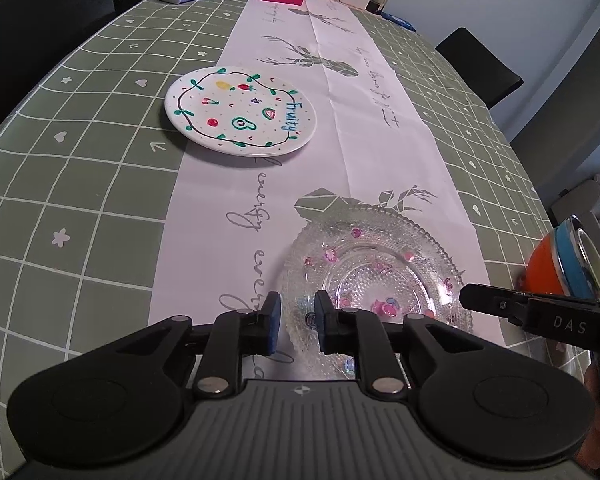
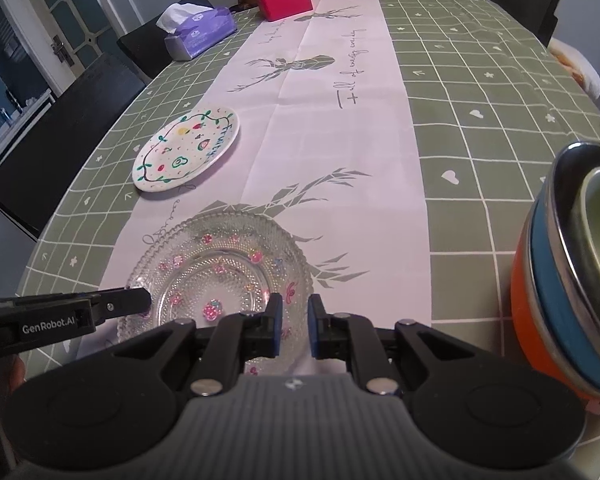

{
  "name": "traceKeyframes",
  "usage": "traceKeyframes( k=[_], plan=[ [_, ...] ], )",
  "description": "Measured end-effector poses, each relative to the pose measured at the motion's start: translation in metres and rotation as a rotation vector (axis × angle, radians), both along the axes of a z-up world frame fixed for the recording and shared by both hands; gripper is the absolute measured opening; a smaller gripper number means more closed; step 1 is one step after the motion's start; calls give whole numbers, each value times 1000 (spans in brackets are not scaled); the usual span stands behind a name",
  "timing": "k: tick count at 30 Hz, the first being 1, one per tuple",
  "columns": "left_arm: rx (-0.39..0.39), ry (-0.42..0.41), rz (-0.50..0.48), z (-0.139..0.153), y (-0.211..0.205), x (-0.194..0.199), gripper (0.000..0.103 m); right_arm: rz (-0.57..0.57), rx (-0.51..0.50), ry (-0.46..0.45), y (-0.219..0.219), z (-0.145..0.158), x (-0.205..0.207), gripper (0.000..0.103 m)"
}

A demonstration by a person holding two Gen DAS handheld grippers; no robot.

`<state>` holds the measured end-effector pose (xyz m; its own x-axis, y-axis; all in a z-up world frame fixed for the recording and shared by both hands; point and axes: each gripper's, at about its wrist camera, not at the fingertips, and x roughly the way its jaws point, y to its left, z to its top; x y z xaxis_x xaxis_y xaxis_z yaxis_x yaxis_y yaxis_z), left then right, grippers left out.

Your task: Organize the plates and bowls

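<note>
Both tongs sit low over the near rim of the clear glass plate (image 1: 376,276), which lies flat on the pale runner (image 1: 340,120) in the middle of the bench (image 1: 80,184). The left tongs (image 1: 297,322) straddle the plate's near-left rim with a small gap between the blue pads, and the pads do not seem to press on the glass, so I read them as slightly parted and holding nothing. The right tongs (image 2: 292,326) hover over the near-right rim, their pads also narrowly apart with no grip visible. The painted fruit plate (image 1: 240,111) rests further back on the left, partly on the runner, well apart from the glass one. A nested stack of bowls (image 2: 572,280), orange outermost, stands on the right edge of the bench. Judging by this, the bowls are already gathered and the step in hand concerns the glass plate, either just set down or about to be taken. The next move likely calls for bringing the two plates together, which needs a firm pinch on a thin, slippery rim and a level lift.
</note>
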<state>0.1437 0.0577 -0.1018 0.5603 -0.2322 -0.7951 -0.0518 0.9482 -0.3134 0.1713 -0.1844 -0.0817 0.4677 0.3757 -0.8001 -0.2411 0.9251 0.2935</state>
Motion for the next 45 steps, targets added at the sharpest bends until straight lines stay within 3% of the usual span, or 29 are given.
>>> traceKeyframes(
  k=[1,2,3,6,7,10,14,27,31,33,35,41,45],
  plan=[
    [-12,-4,0,2,2,-1,24,-9,16,7,-3,1,1,16],
    [-24,-10,2,4,4,-2,25,-19,37,18,-7,2,1,29],
    [-34,-15,6,7,7,-3,25,-29,57,28,-10,3,1,35],
    [-46,-26,18,11,11,-6,25,-40,79,56,-15,2,2,38],
    [-38,-20,22,11,12,-7,25,-43,81,63,-16,1,1,37],
    [-47,1,21,7,12,-8,18,-45,87,90,-16,-4,1,16],
    [-63,13,16,4,11,-8,13,-44,115,129,-17,-10,1,6],
    [-1,-10,-6,4,2,-8,9,-43,101,108,-15,-10,3,3],
    [34,-69,-1,13,1,-13,13,-45,101,100,-16,-6,2,11],
    [51,-100,-3,20,1,-15,18,-28,93,63,-15,-1,-1,19],
    [48,-113,-8,23,1,-16,19,-6,82,16,-11,6,-4,33],
    [86,-81,-61,23,-3,-8,20,68,36,-91,4,20,-10,63],
    [98,-80,-88,30,6,-2,21,107,37,-60,11,22,-1,63]
  ],
)
